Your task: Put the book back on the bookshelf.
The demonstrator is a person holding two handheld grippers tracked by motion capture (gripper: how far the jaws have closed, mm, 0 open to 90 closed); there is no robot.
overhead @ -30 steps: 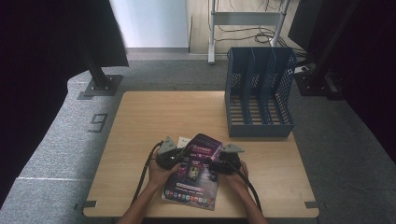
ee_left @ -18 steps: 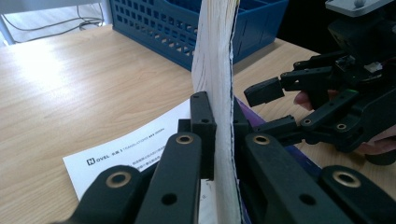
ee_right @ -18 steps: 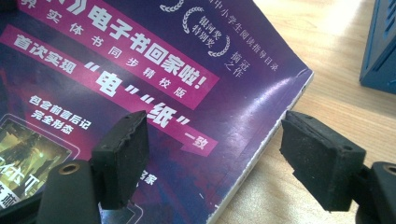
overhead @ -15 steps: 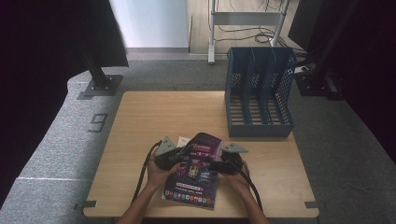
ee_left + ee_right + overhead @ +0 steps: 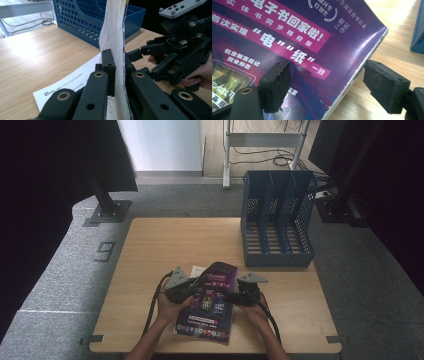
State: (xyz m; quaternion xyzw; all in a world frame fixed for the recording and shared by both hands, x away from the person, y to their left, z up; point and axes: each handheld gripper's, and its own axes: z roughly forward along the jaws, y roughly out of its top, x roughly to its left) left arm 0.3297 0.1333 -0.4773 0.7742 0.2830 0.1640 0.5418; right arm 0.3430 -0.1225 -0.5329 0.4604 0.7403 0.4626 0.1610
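A purple magazine (image 5: pixel 212 292) with pink banners lies near the table's front edge. Its far part is tilted up off the wood. My left gripper (image 5: pixel 192 287) is shut on its white page edge (image 5: pixel 113 30), which stands upright between the jaws of the left gripper (image 5: pixel 117 56). My right gripper (image 5: pixel 231 296) is open at the magazine's right side. In the right gripper view, one jaw of this gripper (image 5: pixel 328 85) hovers over the cover (image 5: pixel 287 30). The other jaw is past the spine, above bare wood.
A blue mesh file rack (image 5: pixel 277 217) with three slots stands at the back right of the wooden table (image 5: pixel 175 240), close behind the magazine (image 5: pixel 82 20). A white printed sheet (image 5: pixel 72 82) lies flat under the magazine. Dark stands flank the table.
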